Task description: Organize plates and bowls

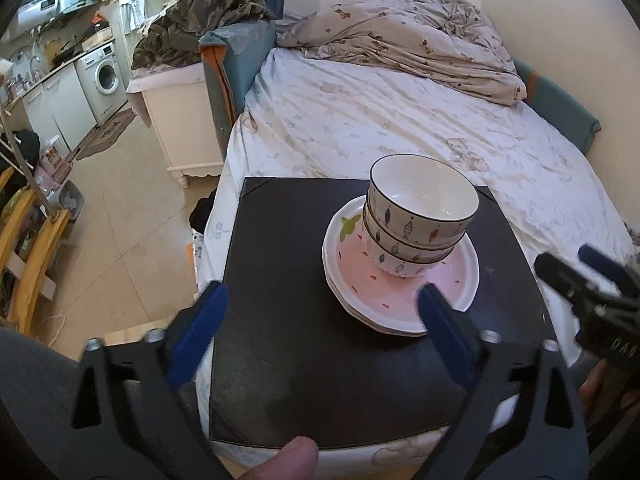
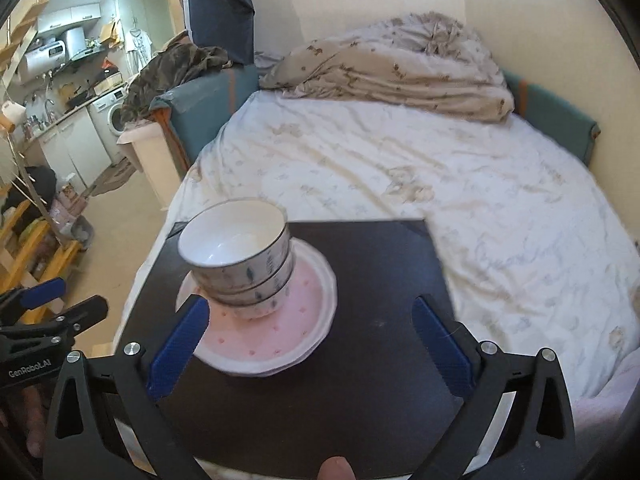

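Three white bowls with fish prints (image 1: 420,216) (image 2: 240,256) sit nested on a stack of pink and white plates (image 1: 404,284) (image 2: 276,332). The stack rests on a black mat (image 1: 304,360) (image 2: 360,380) laid on the bed. My left gripper (image 1: 322,300) is open, held back from the stack, with its right fingertip in front of the plates' near rim. My right gripper (image 2: 310,312) is open too; its left fingertip overlaps the plates' left edge in the picture. Nothing is held. Each gripper shows at the edge of the other's view.
The mat lies at the foot of a bed (image 1: 400,120) with a crumpled duvet (image 1: 412,40) at its far end. Left of the bed are a white cabinet (image 1: 176,120), bare floor (image 1: 120,240), a washing machine (image 1: 105,76) and wooden shelving (image 1: 24,248).
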`<state>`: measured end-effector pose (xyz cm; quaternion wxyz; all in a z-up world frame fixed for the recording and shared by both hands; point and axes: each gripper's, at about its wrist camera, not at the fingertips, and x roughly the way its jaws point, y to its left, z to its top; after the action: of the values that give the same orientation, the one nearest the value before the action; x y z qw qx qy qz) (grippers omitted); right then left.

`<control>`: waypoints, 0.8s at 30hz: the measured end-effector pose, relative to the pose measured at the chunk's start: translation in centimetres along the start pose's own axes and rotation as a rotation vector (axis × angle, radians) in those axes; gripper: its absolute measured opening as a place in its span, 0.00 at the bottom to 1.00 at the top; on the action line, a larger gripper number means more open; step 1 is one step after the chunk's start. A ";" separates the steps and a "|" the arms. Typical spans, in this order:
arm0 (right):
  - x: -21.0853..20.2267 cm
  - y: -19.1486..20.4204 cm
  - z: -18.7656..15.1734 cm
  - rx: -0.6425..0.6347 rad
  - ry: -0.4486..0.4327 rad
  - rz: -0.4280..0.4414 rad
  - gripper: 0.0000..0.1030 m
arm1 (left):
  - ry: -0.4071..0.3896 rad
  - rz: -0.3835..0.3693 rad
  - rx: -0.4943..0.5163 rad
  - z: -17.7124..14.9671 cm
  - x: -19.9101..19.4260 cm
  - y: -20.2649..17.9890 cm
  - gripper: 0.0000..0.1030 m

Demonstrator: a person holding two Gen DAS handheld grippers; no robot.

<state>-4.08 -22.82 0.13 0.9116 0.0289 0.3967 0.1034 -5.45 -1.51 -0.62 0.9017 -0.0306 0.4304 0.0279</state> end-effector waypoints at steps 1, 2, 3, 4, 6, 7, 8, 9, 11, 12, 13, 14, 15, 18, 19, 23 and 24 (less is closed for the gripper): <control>0.2 0.1 -0.2 0.008 0.004 0.002 1.00 | 0.002 0.013 -0.002 -0.1 0.3 0.0 1.00; 0.5 0.1 -0.5 0.013 0.007 -0.002 1.00 | 0.005 0.023 0.001 -0.2 0.5 -0.1 1.00; 0.8 0.3 -0.8 0.012 0.011 -0.008 1.00 | 0.018 0.045 0.010 -0.3 1.0 -0.3 1.00; 1.1 0.5 -1.1 0.005 0.020 -0.016 1.00 | 0.041 0.069 0.017 -0.3 1.7 -0.5 1.00; 1.7 0.7 -1.1 -0.005 0.032 -0.028 1.00 | 0.070 0.074 0.004 -0.4 2.5 -0.5 1.00; 1.9 0.7 -1.0 -0.004 0.032 -0.028 1.00 | 0.082 0.064 -0.007 -0.4 2.7 -0.3 1.00; 2.0 0.7 -1.0 0.000 0.031 -0.028 1.00 | 0.086 0.055 -0.011 -0.4 2.8 -0.3 1.00; 2.0 0.6 -1.1 0.002 0.033 -0.028 1.00 | 0.085 0.049 -0.013 -0.3 2.8 -0.3 1.00; 2.2 0.7 -1.3 0.001 0.044 -0.029 1.00 | 0.072 0.047 -0.012 -0.3 2.5 -0.4 1.00; 2.3 0.7 -1.4 -0.002 0.049 -0.030 1.00 | 0.065 0.042 -0.012 -0.2 2.4 -0.5 1.00; 2.4 0.8 -1.5 -0.004 0.050 -0.030 1.00 | 0.058 0.036 -0.012 -0.2 2.2 -0.5 1.00; 2.4 0.8 -1.5 -0.009 0.049 -0.034 1.00 | 0.055 0.033 -0.012 -0.2 2.2 -0.5 1.00; 2.3 0.9 -1.5 -0.013 0.046 -0.038 1.00 | 0.052 0.030 -0.011 -0.2 2.1 -0.5 1.00; 2.1 0.8 -1.5 -0.014 0.034 -0.047 1.00 | 0.049 0.021 -0.007 -0.1 2.0 -0.7 1.00; 2.0 0.7 -1.5 -0.008 0.033 -0.048 1.00 | 0.049 0.016 -0.004 -0.1 2.0 -0.8 1.00; 2.0 0.1 -1.5 0.020 0.040 -0.047 1.00 | 0.051 0.007 -0.001 -0.1 1.9 -0.8 1.00; 2.0 0.1 -1.5 0.021 0.040 -0.048 1.00 | 0.053 0.003 -0.005 -0.1 1.9 -0.8 1.00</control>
<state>-3.85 -22.32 -2.31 0.9054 0.0270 0.4165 0.0777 -4.29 -2.24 -2.14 0.8899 -0.0329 0.4540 0.0295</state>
